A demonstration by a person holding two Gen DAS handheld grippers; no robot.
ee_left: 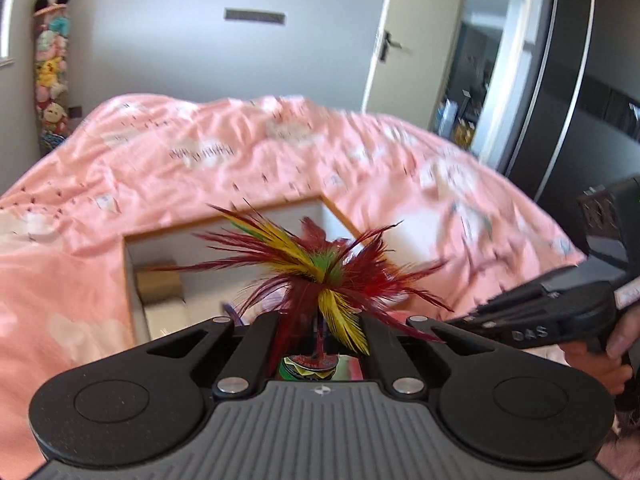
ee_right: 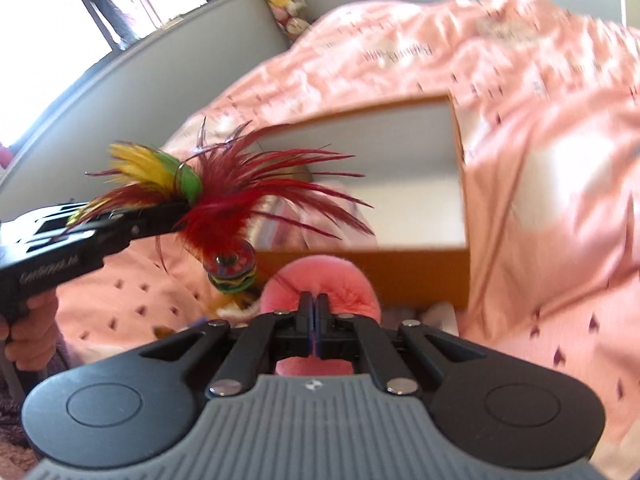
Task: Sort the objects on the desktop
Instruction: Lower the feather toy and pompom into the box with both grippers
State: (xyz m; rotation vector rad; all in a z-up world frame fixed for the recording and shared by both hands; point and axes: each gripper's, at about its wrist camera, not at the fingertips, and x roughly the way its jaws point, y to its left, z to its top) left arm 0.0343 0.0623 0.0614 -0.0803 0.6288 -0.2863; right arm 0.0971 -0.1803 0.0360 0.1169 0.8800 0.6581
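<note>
Shuttlecock, feathered: clamped in left gripper; pink pompom pinched in right gripper, both raised for boxing.

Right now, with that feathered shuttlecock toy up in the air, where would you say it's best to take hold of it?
By the narrow stem between the stacked disc base and the feathers, coming in from the side. The feathered shuttlecock fans out wide and soft, so the plumes would crush or slip; the stem is firm. The left hand-held gripper seems to pinch it about there, base hanging below.

Red-yellow-green feather shuttlecock (pink bedspread behind).
</note>
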